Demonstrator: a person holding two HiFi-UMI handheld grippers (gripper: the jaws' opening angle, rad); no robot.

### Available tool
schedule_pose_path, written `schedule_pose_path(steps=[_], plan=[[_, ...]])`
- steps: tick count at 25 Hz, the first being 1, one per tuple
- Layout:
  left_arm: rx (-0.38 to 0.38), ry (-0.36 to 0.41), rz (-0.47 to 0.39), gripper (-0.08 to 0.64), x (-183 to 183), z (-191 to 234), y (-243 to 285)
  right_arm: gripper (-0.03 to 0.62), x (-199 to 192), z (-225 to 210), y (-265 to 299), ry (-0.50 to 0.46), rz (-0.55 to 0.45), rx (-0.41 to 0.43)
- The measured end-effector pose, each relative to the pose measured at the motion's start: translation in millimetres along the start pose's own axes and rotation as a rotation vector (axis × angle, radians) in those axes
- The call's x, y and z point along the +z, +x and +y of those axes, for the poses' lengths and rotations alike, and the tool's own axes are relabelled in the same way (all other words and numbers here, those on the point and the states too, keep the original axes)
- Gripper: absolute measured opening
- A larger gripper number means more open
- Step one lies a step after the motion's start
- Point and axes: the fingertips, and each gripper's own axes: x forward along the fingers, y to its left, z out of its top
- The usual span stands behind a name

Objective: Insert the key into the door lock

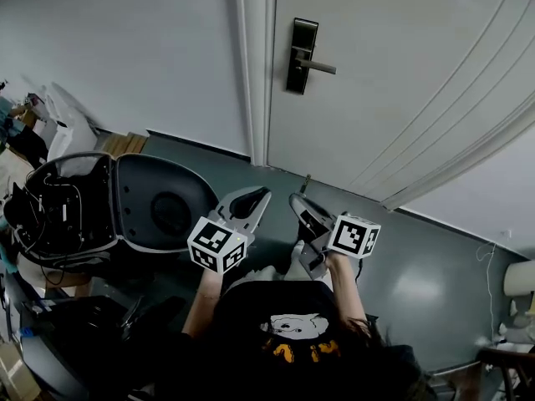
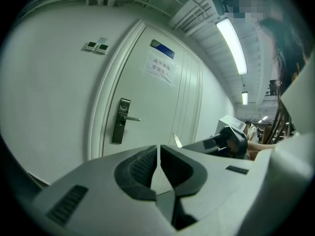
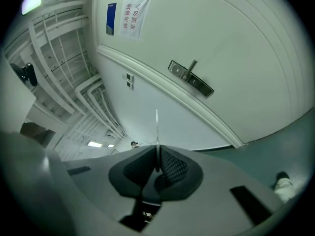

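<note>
Right gripper (image 3: pixel 157 155), jaws clamped on a thin silver metal key (image 3: pixel 157 124), stands well apart from the dark rectangular door lock (image 1: pixel 301 55) on the white door (image 1: pixel 410 82), left gripper (image 2: pixel 158 154) closed on nothing; judged best to square the blade to the keyway, not discernible here, before pushing straight.

An open grey case (image 1: pixel 159 200) lies on the floor (image 1: pixel 435 266) just left of the left claw (image 1: pixel 261 195). Ahead and above the claw are a paper notice (image 2: pixel 160 69), wall switches (image 2: pixel 96 46) and a ceiling lamp (image 2: pixel 231 43).
</note>
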Motion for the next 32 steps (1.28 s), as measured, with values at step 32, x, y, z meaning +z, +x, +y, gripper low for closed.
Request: schedule_pose_path(steps=[32], plan=[[0.090,0.017,0.038,0.025,43.9,65.9,146.6,0.025,139.3,-84.5,62.4,0.070,0.109,0.081]])
